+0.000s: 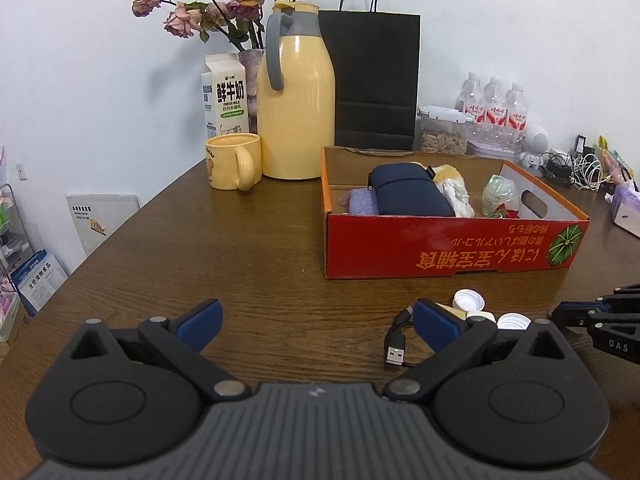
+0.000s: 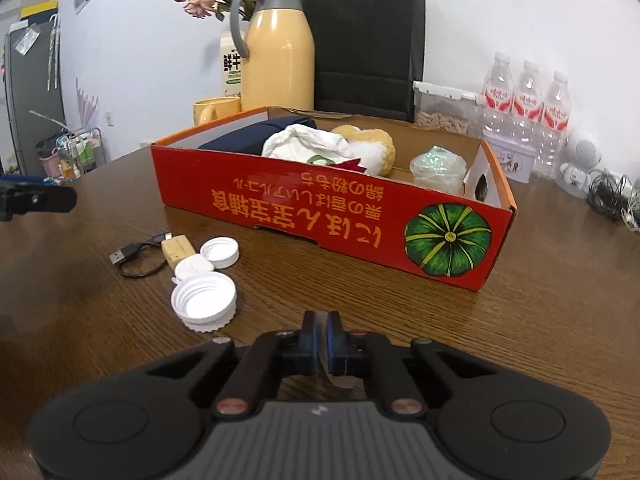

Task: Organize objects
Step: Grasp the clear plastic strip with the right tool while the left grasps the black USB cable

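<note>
Right wrist: ribbed round white cap (image 2: 204, 301), grained wood table (image 2: 540, 320)

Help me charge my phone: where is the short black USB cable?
In the right wrist view the USB cable lies coiled on the table, left of the white caps, in front of the red box.

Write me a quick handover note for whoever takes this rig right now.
Left gripper: open, empty, low over the table.
Right gripper: shut, empty.
Red box already holds a navy pouch, a white cloth, a plush toy and a plastic bag.
Still loose in front of the box: two white caps, a small white piece, a beige stick and a black USB cable.
Left to do: box these.
</note>
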